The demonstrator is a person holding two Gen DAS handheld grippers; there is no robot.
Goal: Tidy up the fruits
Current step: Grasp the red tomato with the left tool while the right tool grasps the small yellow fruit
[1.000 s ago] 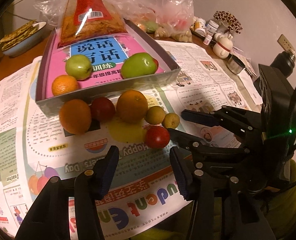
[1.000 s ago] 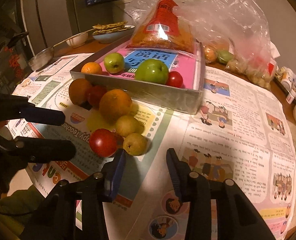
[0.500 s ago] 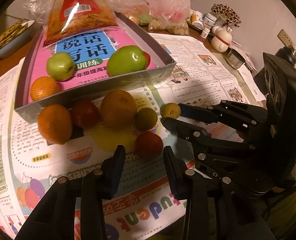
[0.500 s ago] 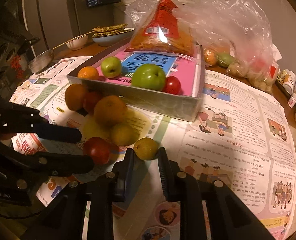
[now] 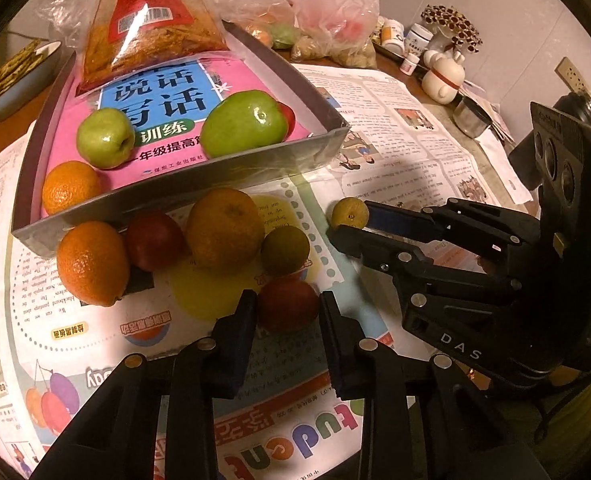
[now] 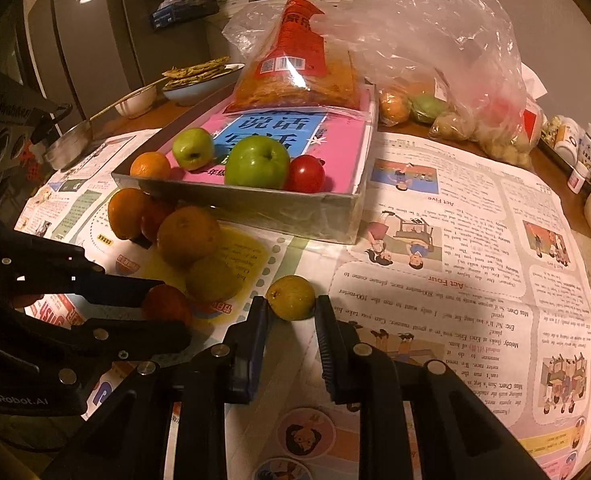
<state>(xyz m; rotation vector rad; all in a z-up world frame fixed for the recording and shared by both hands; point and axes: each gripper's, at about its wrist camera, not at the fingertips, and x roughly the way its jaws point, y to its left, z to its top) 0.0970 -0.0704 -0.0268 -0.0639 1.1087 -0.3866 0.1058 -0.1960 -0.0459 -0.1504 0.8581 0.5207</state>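
**Both grippers closing in on fruit in front of the grey box**

Left wrist view first. The left gripper (image 5: 285, 314) has a red tomato (image 5: 287, 306) sitting right between its two fingers, pads up against both sides of it, so I'd call that a grip, with the tomato still resting on the newspaper (image 5: 395, 128). Everything here I'll place off the grey cardboard box (image 5: 231, 172). Just in front of its near wall there's a row of loose fruit: an orange (image 5: 92, 263) at the left end, a red fruit (image 5: 155, 240) beside it, a bigger orange (image 5: 224, 227) touching the wall, then a small brownish-green fruit (image 5: 285, 246). The gripped tomato is just nearer the camera than that row. Inside the box, on a pink book (image 5: 163, 96), are two green apples, the small one (image 5: 105, 143) and the large one (image 5: 244, 123), plus a tangerine (image 5: 70, 186) in the near left corner. Off the box's near right corner, the right gripper (image 5: 349, 222) reaches in with a small yellowish pear (image 5: 349, 213) at its tips.

Right wrist view. The right gripper (image 6: 291, 312) has that small yellowish pear (image 6: 291, 297) between its fingertips, pads close on either side at a narrow gap; I can't tell if they're actually touching it. The pear sits on the newspaper (image 6: 455, 208) in front of the grey cardboard box (image 6: 263, 208). The left gripper (image 6: 163, 320) comes in from the left, clamped around the red tomato (image 6: 165, 306). A snack bag (image 6: 295, 68) leans on the box's far end.
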